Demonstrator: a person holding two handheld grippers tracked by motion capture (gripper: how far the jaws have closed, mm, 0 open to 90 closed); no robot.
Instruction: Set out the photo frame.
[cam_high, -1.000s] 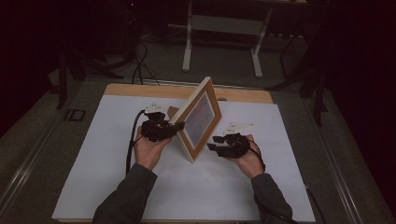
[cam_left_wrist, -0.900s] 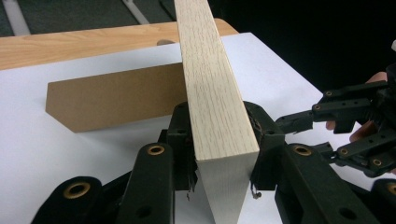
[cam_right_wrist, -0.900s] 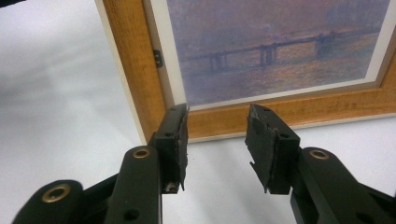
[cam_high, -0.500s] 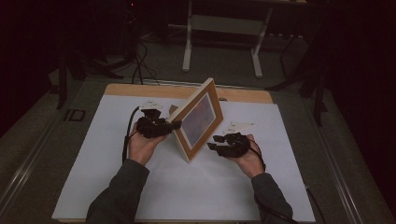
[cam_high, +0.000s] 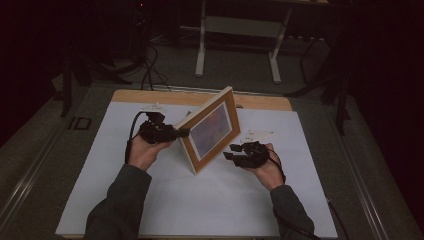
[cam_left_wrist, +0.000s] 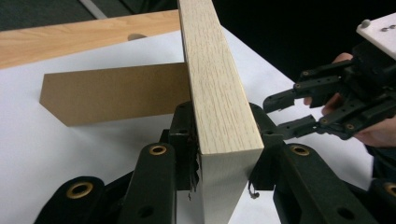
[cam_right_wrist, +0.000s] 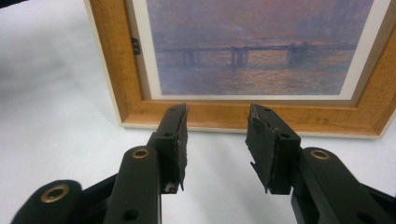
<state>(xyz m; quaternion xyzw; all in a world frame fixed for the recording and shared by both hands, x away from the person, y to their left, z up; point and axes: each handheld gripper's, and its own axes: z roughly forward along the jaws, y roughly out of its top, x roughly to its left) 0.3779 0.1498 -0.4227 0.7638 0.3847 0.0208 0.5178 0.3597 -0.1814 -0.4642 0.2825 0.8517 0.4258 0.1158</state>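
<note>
Dark floor and the legs of another stand lie behind our desk (cam_high: 125, 210), which wears a white sheet over its wooden top. On the left, our left gripper (cam_high: 181, 133) has its fingers (cam_left_wrist: 183, 135) clamped on the pale wooden edge of the picture frame (cam_high: 210, 129), one pad on each face, as the left gripper view shows closely. Behind the frame a brown back stand (cam_left_wrist: 112, 98) reaches out and rests on the sheet. Compared with a second ago, this hand has slid a little to the left and the frame has gone with it, so the frame now stands more upright on its lower edge, near the middle of the desk. We judge that the frame is being set to stand on its own support, and that this step is almost done. On the right, our right gripper (cam_high: 229, 155) waits just in front of the painted side, its fingers (cam_right_wrist: 175, 135) apart with nothing between them, near the lower rail but not touching it.
</note>
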